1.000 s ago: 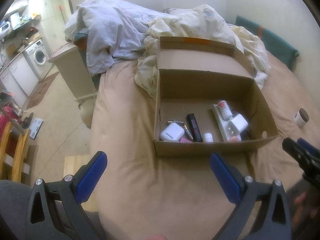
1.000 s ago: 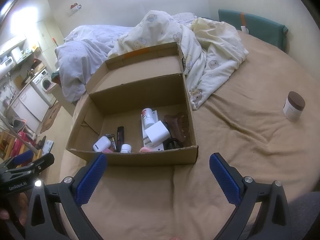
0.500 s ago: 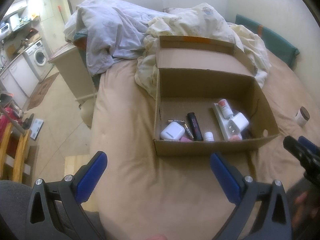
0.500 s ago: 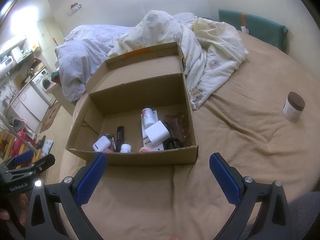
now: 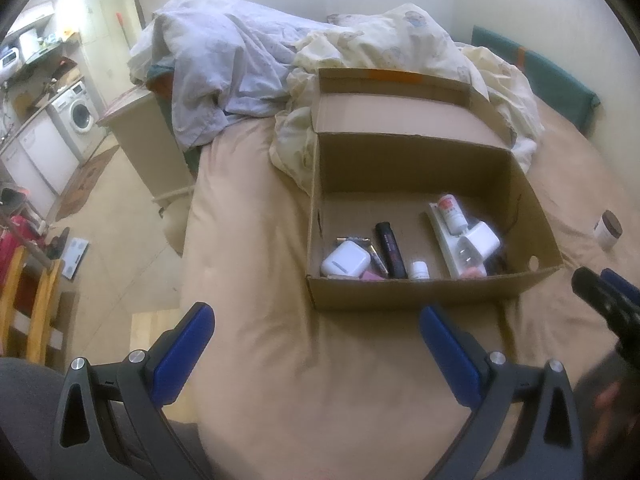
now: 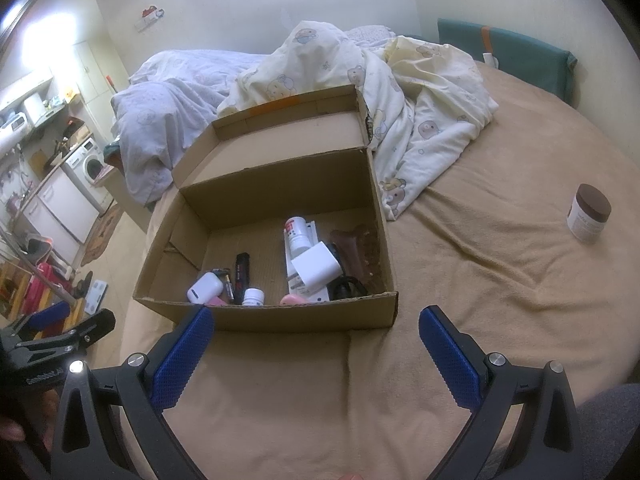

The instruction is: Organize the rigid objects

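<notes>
An open cardboard box [image 5: 400, 296] [image 6: 304, 316] sits on the tan bed. Inside lie a white earbud case [image 5: 345, 259] [image 6: 204, 289], a black tube [image 5: 390, 249] [image 6: 242, 266], a small white bottle [image 5: 420, 270] [image 6: 253, 297], a white power strip with a plug [image 5: 478, 242] [image 6: 316, 268] and a white-and-red bottle [image 5: 451, 212] [image 6: 297, 234]. A white jar with a brown lid [image 5: 607, 229] [image 6: 588, 213] stands on the bed to the right of the box. My left gripper [image 5: 316, 344] and right gripper [image 6: 316, 344] are both open and empty, in front of the box.
Crumpled duvets [image 5: 240, 72] [image 6: 400, 92] lie behind the box. A green headboard cushion [image 6: 508, 48] is at the far right. The bed's left edge drops to the floor, with a nightstand [image 5: 148, 136] and a washing machine [image 5: 80, 112] beyond.
Both views have shifted only slightly; the box sits a little lower in the left wrist view. Both grippers stay open and empty.
</notes>
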{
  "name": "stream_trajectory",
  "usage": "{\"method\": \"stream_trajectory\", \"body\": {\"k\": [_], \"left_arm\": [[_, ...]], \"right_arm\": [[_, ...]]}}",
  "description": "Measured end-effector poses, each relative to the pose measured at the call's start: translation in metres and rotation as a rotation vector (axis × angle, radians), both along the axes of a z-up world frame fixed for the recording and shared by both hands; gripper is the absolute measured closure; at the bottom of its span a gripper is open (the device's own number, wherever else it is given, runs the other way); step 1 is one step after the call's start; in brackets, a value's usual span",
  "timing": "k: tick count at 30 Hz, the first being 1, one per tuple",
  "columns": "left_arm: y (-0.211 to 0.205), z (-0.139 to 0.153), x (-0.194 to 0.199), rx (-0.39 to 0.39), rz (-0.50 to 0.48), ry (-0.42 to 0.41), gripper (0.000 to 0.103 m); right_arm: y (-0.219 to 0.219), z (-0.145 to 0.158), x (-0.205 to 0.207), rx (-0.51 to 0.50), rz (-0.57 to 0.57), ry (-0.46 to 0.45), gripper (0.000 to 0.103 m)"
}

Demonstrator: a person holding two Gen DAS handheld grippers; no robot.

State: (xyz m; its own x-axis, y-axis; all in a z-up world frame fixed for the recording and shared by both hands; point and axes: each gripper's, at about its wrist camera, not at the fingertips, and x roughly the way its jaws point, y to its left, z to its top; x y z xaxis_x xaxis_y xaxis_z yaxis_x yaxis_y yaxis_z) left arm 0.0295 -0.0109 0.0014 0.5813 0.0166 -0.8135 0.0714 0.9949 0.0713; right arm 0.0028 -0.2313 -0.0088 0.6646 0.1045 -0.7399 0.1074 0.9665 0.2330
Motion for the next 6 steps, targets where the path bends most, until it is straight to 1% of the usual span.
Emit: {"method": "stream_trajectory", "body": {"k": [3, 6], "left_arm": [[-0.0026, 0.0001, -0.0009, 0.02, -0.01, -0.014, 0.001], [-0.005, -0.0021, -0.0008, 0.02, -0.018, -0.009, 0.001]], "right_arm": [[-0.0001, 0.0014, 0.0003, 0.008, 0.006, 0.0, 0.0], [0.001, 0.003, 0.0005, 0.013, 0.015, -0.005, 0.0]]}}
